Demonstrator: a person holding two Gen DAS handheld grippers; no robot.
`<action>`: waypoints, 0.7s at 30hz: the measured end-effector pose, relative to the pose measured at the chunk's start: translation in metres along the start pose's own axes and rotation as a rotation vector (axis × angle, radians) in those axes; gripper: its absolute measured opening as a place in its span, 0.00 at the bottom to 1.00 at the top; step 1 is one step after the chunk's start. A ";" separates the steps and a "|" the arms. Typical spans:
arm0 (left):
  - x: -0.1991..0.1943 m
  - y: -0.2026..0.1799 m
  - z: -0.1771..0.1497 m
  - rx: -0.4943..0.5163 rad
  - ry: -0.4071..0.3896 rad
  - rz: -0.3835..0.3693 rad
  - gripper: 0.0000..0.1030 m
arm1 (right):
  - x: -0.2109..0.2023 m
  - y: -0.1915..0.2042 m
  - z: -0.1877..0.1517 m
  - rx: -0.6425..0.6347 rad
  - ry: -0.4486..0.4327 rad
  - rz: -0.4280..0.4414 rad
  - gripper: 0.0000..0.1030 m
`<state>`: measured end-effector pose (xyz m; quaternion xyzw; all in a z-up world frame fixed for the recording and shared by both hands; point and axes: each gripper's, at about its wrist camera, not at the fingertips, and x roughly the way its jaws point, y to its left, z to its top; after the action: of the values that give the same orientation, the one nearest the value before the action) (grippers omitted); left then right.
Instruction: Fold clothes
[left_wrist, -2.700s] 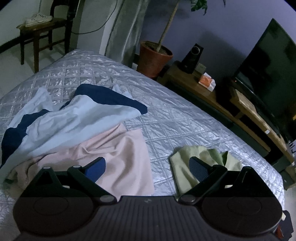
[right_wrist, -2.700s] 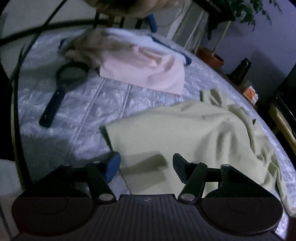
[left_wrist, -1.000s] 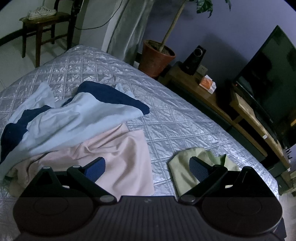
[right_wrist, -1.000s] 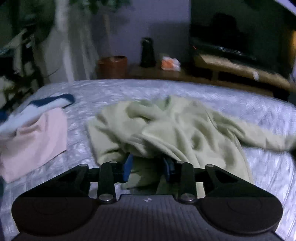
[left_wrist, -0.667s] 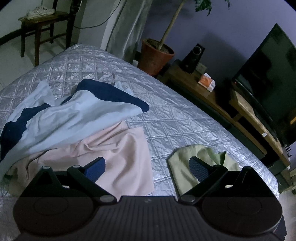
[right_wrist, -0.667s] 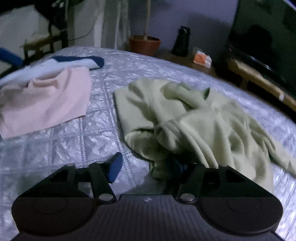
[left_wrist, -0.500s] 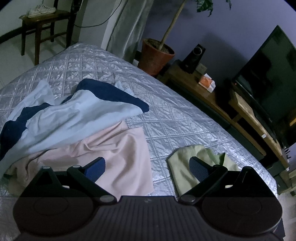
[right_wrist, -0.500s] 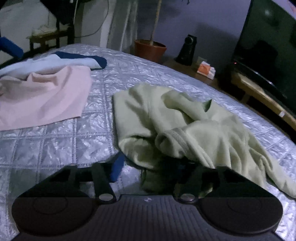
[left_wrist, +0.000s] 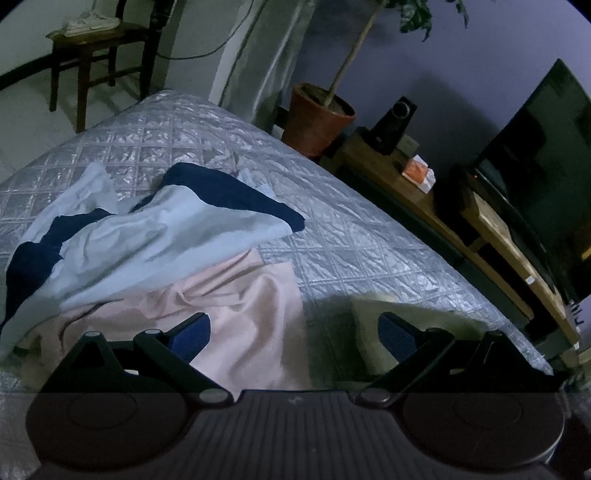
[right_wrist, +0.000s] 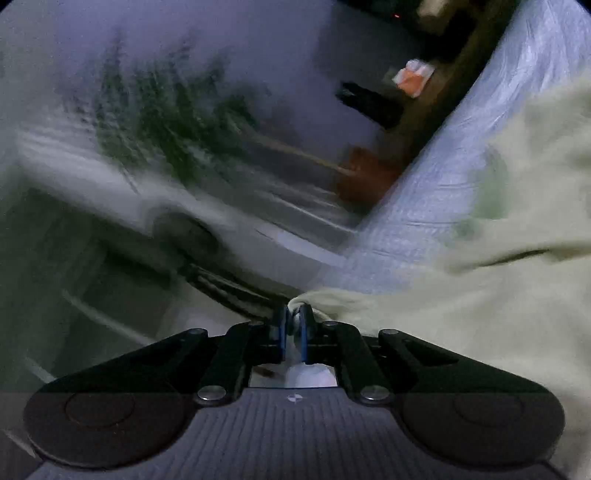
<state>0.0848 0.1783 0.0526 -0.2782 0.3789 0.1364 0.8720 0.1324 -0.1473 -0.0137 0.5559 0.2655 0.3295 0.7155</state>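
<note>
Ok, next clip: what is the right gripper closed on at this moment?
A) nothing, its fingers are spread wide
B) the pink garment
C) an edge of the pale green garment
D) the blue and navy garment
C: in the right wrist view the right gripper has its blue pads pressed together on a bunched edge of the pale green garment, which trails away from it over the quilted bed cover.

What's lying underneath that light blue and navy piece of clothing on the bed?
A pink garment pokes out from under the light blue and navy garment, on the quilted bed cover. Anything deeper in the pile is covered.
</note>
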 end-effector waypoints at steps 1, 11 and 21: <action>-0.001 0.001 0.001 -0.002 -0.007 0.007 0.94 | 0.002 -0.004 0.002 0.094 -0.006 0.099 0.11; -0.018 0.014 0.013 -0.055 -0.109 0.082 0.94 | 0.009 0.021 -0.064 -0.733 0.193 -0.566 0.40; -0.020 0.023 0.018 -0.084 -0.107 0.084 0.94 | 0.048 0.013 -0.131 -1.079 0.461 -0.625 0.57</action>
<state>0.0716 0.2069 0.0680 -0.2906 0.3371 0.2031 0.8721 0.0632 -0.0265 -0.0331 -0.0682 0.3584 0.3036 0.8802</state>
